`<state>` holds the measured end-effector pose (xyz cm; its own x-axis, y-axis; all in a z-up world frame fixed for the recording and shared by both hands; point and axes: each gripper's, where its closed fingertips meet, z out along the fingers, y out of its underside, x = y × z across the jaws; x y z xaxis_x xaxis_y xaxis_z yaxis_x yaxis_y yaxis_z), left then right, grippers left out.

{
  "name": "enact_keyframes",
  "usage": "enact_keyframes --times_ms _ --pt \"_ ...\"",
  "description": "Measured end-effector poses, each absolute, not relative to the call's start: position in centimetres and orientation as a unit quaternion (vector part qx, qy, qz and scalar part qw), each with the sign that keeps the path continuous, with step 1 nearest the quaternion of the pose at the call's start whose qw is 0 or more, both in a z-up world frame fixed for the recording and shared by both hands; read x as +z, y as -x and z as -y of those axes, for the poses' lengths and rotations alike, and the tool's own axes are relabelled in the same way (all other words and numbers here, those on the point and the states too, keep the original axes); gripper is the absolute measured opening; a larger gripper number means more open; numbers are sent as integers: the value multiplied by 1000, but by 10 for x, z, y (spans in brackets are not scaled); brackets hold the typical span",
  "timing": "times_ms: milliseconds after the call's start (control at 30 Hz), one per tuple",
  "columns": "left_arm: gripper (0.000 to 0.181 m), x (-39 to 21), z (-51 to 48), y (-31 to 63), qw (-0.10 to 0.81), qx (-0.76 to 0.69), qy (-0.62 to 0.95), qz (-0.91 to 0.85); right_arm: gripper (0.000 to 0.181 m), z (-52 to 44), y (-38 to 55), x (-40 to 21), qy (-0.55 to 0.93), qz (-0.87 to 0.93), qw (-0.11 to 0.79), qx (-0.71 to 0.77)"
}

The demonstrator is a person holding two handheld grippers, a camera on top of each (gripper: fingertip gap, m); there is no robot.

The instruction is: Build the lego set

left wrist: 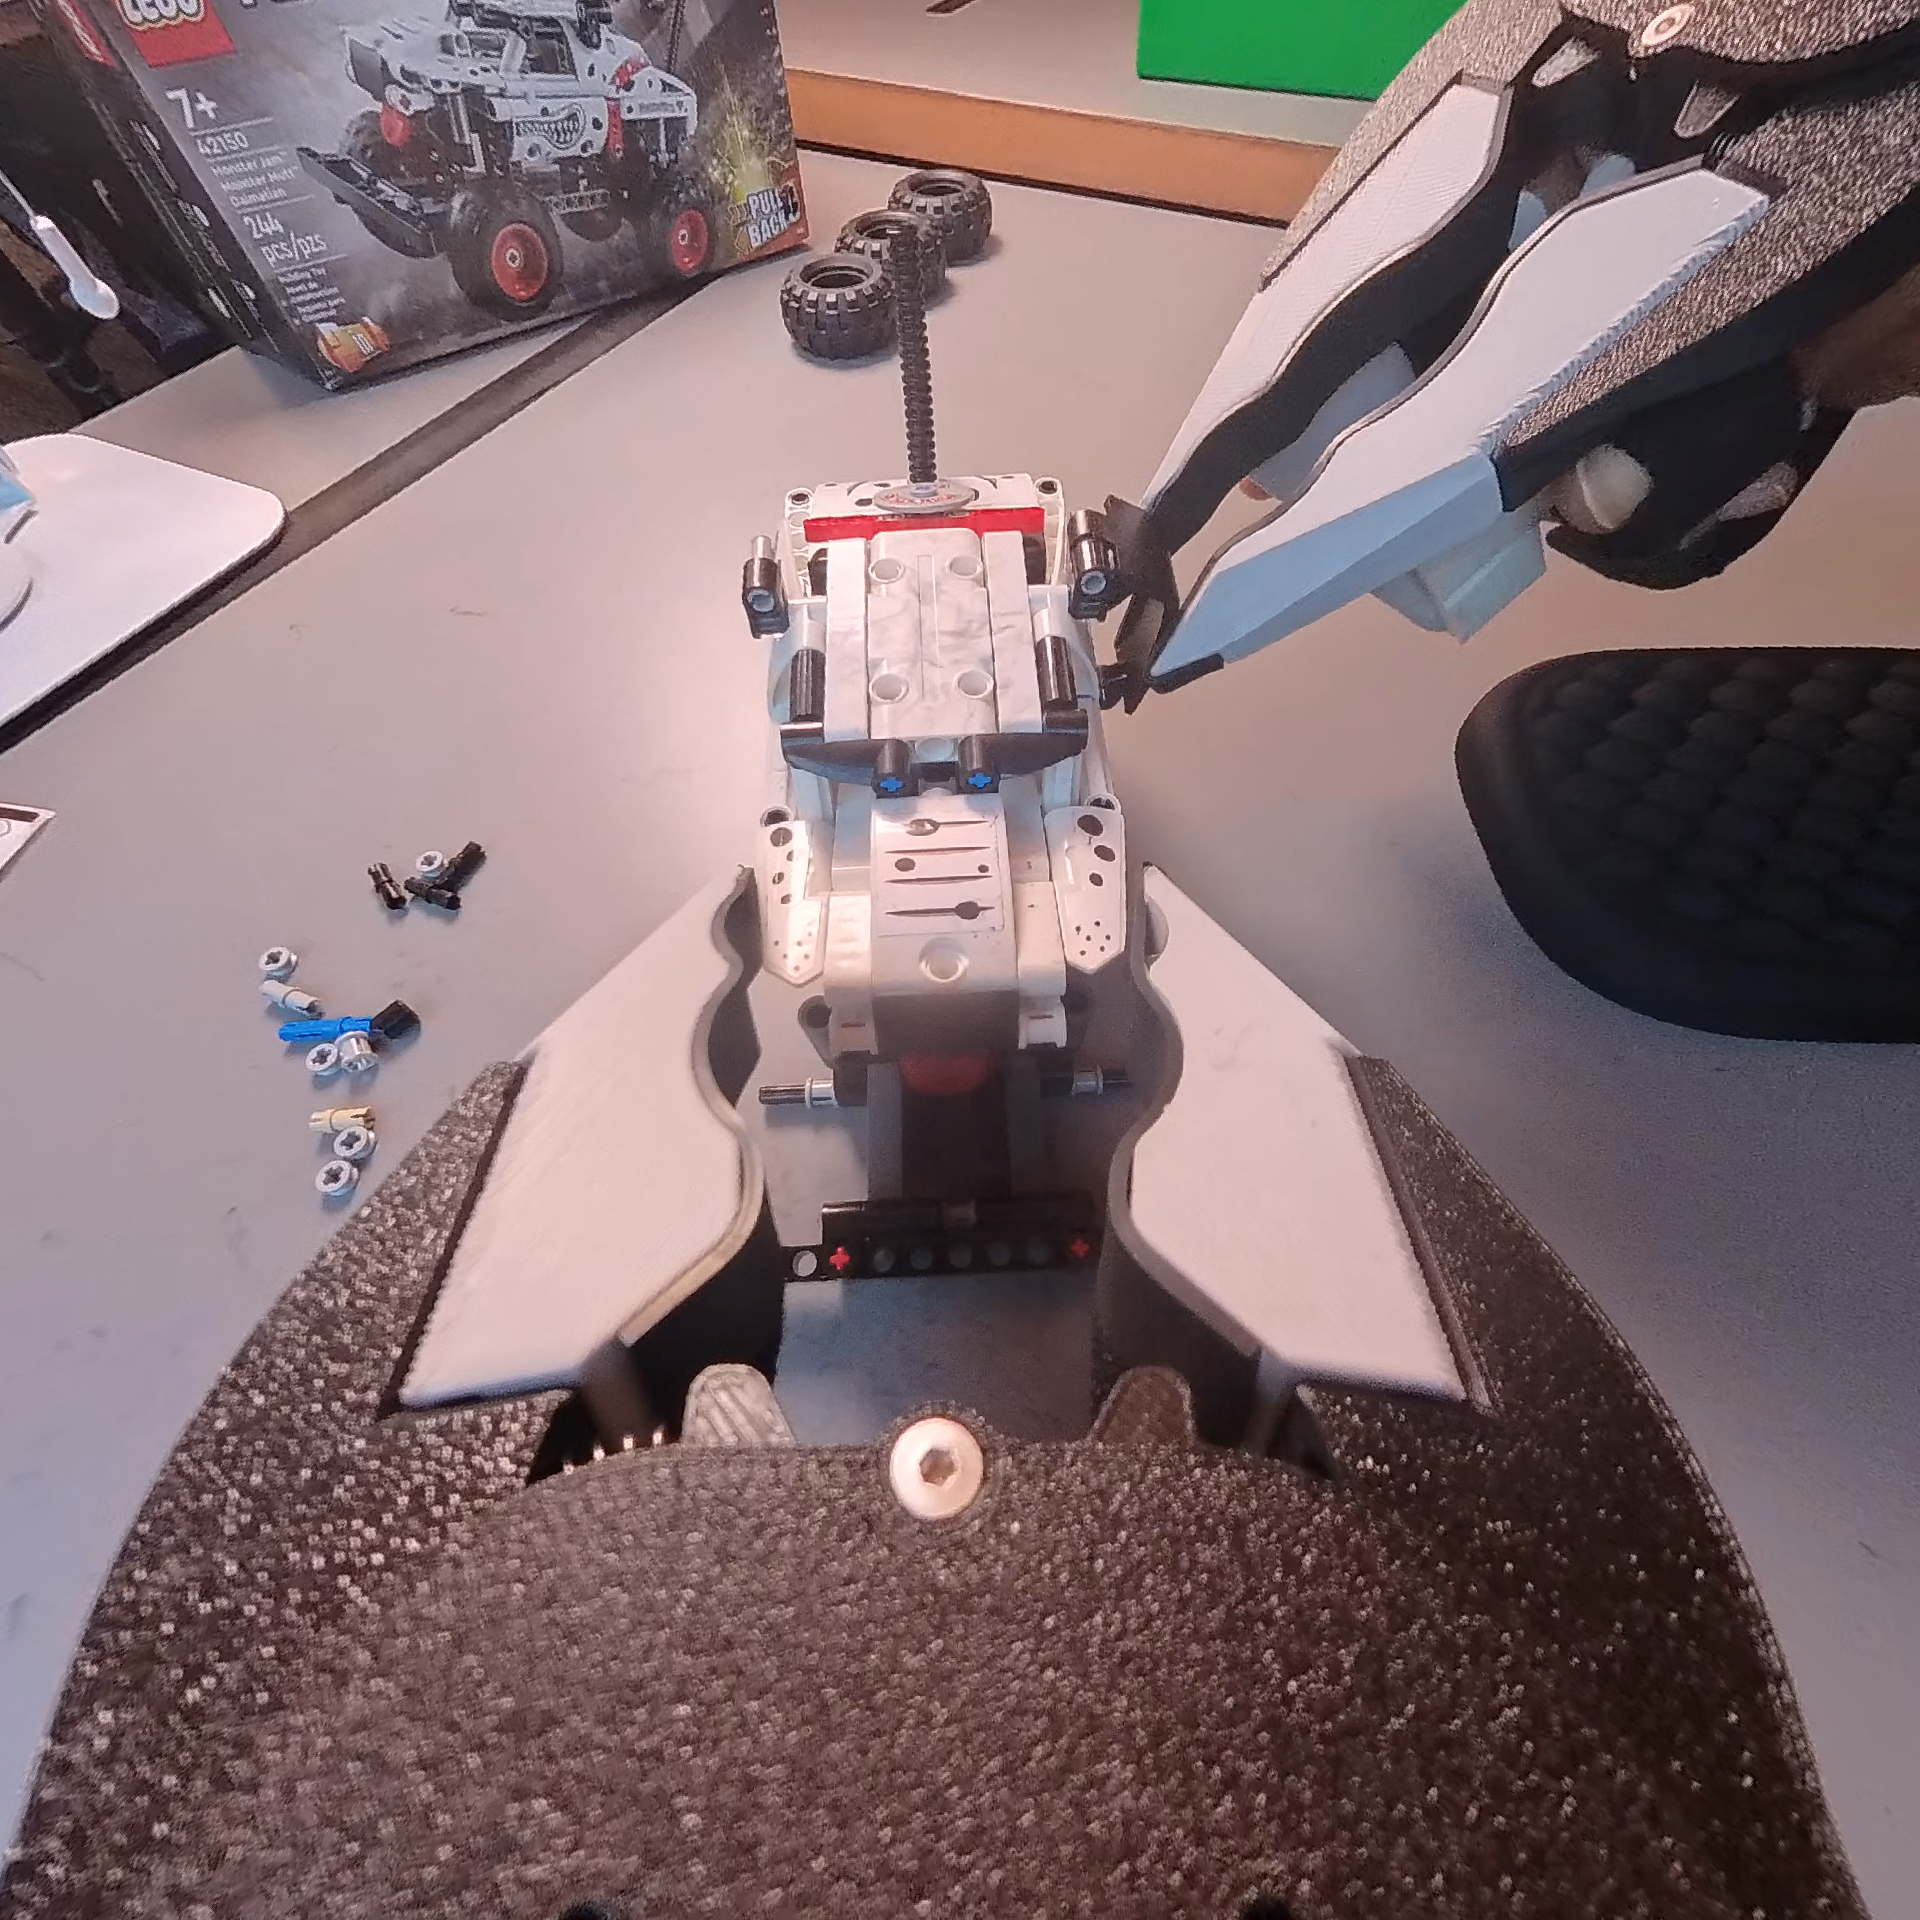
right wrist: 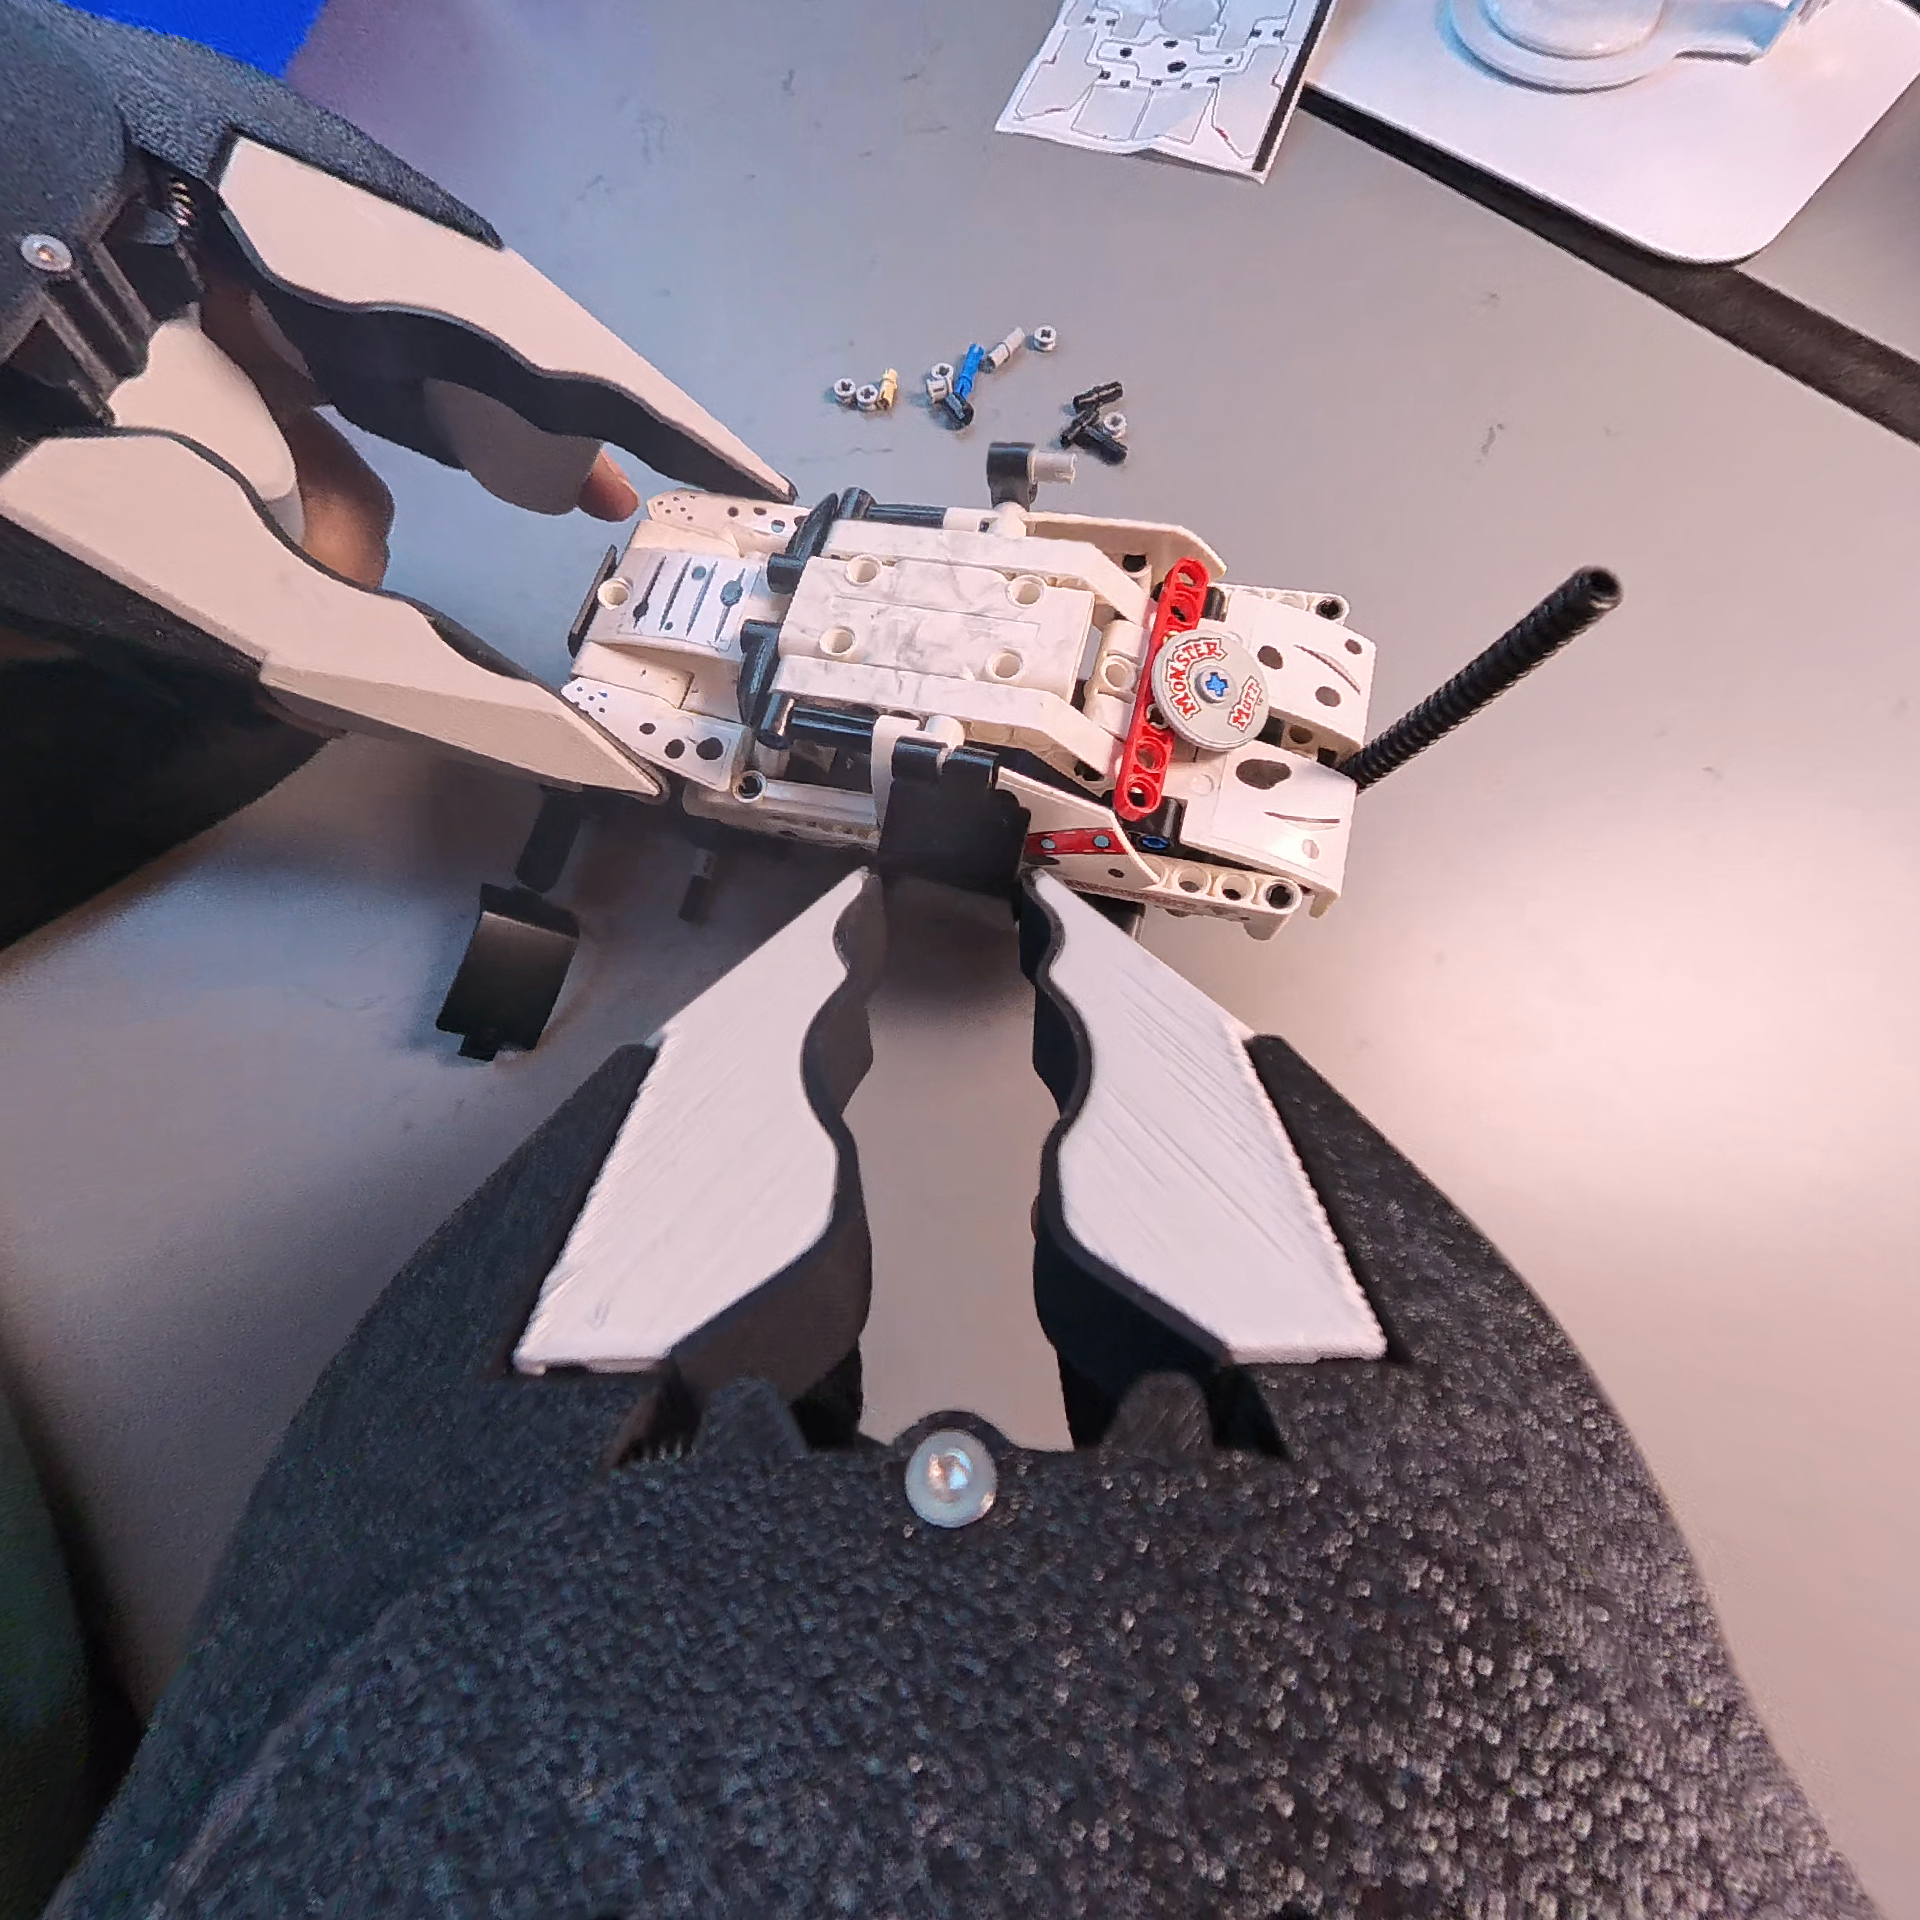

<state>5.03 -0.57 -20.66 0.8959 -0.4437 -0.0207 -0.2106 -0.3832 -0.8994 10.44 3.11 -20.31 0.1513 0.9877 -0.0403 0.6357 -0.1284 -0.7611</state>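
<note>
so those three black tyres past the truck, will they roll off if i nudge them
Probably not far. The three black tyres seem to lie flat on their sides on the grey table, so a nudge should slide them. The knobbly tread likely grips. They look hollow, with no hubs, so probably light and somewhat squashy.

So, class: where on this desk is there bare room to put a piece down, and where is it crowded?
Free: the grey desk between the set's box and the truck body, and the stretch between the truck and the black textured pad. Crowded: the loose pins left of the truck, and the three tyres behind it.
</note>
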Motion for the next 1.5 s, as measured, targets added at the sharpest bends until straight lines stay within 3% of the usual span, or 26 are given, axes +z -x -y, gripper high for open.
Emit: enact_keyframes --times_ms 233,533,967,1267,1500 --pt "68 -206 6 -50 519 -113 823 -199 37 -32 -105 -191 677 574 359 288" --pt "68 -207 10 -54 520 -96 821 -214 26 -38 -94 -183 676 550 436 227" --pt "68 -208 12 -56 515 -87 823 -224 22 -37 -93 -182 588 642 470 147" --pt "68 -208 11 -55 518 -85 823 -218 27 -38 -94 -176 623 607 454 192" --pt "67 -208 12 -56 519 -75 822 -221 15 -35 -91 -180 634 615 437 169"
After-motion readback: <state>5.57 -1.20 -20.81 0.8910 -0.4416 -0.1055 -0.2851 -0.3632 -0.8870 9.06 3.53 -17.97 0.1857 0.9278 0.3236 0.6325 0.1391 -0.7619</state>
